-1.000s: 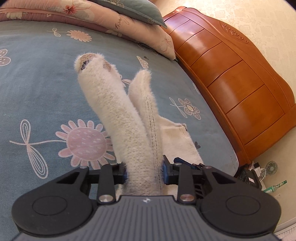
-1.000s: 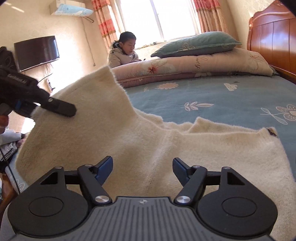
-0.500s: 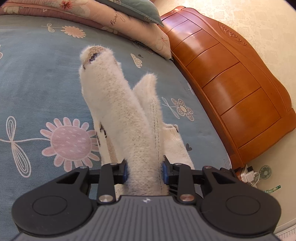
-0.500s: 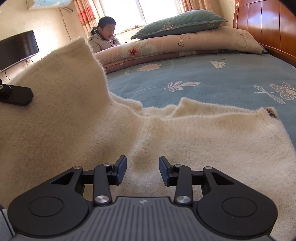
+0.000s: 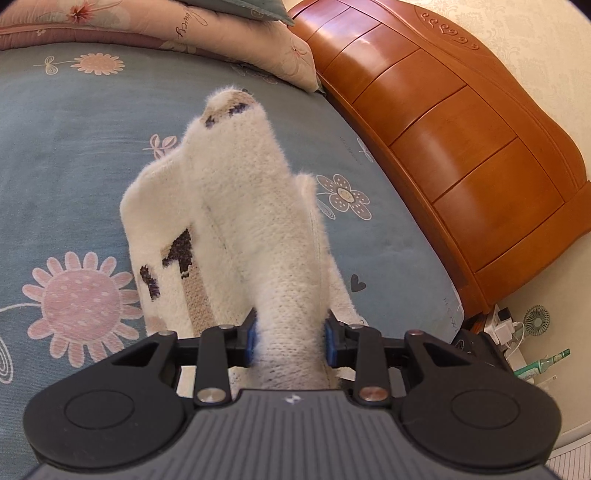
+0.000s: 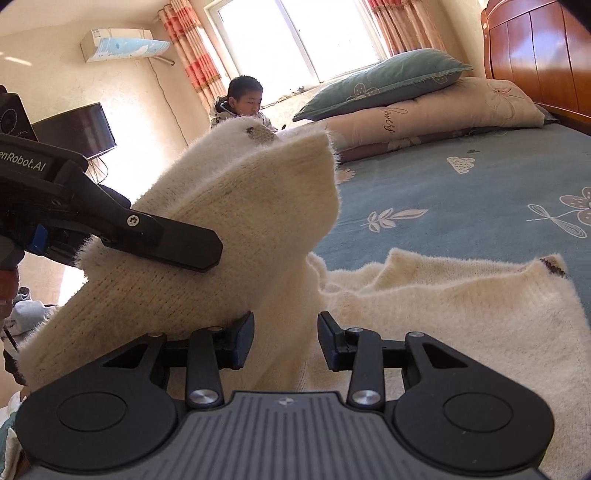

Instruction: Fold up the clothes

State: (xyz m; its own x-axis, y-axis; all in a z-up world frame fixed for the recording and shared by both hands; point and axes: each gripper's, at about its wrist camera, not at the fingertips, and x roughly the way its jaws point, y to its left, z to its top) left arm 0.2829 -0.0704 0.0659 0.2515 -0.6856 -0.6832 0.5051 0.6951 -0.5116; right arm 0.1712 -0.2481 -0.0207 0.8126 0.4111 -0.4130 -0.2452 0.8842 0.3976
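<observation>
Showing fuzzy cream sweater (image 5: 236,221) w/ dark & tan knit patches, bunched.

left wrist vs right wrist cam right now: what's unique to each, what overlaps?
Left wrist only: the carved orange wooden headboard's full front, a green glass bottle and small fan on the floor, and dark patches on the knit.

Right wrist only: the right gripper with a fold of knit between its pads, the sunlit window, wall air conditioner, dark TV screen and a seated person.

Both: the fluffy cream knitted sweater, the left gripper clamped on it, and the blue flowered bedsheet.
</observation>
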